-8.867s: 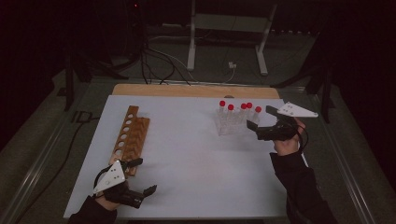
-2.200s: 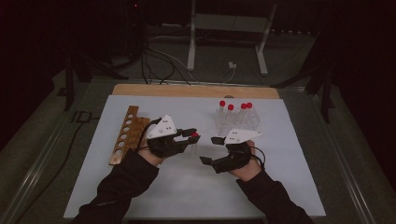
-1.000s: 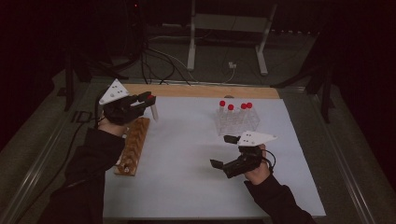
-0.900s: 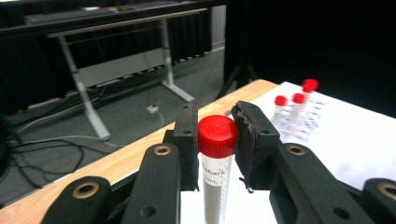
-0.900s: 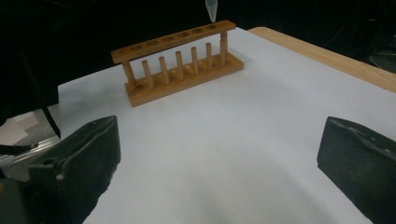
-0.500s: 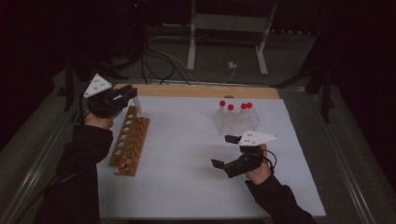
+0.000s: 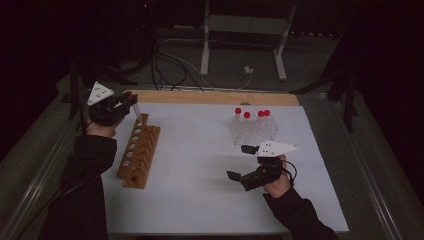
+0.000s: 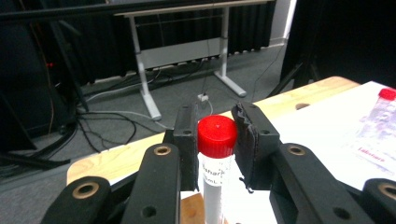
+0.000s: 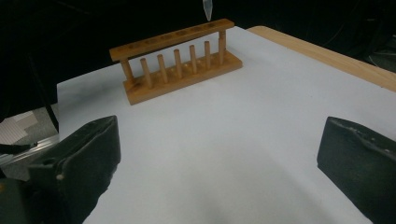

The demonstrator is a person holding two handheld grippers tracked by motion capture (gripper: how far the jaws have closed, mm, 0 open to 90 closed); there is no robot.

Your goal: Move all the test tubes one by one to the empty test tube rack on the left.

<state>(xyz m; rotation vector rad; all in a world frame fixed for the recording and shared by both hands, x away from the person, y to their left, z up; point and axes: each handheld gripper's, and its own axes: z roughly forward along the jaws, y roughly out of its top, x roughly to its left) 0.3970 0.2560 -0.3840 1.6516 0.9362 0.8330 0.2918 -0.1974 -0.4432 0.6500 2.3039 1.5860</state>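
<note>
My left gripper (image 7: 131, 101) is at the far left, shut on a clear red-capped tube (image 7: 137, 115) that hangs tip-down just above the far end of the wooden rack (image 7: 139, 150). In the left gripper view both pads press the tube (image 8: 213, 186) just below its cap, in the left gripper (image 8: 215, 128). My right gripper (image 7: 240, 162) hovers open over the white mat at the near right, nothing between its fingers. The right gripper (image 9: 219, 154) faces the rack (image 9: 177, 60) from afar, with the tube's tip (image 9: 207, 8) above its right end.
Several red-capped tubes (image 7: 252, 125) stand clustered at the back right of the white mat (image 7: 200, 200), just beyond my right gripper. One of them (image 8: 380, 123) shows at the right of the left gripper view. A wooden table edge (image 7: 215, 97) runs along the back.
My left gripper carried the tube from the middle of the mat to the far left, and now holds it over the rack's far end. The right gripper has stayed still for the last second.
</note>
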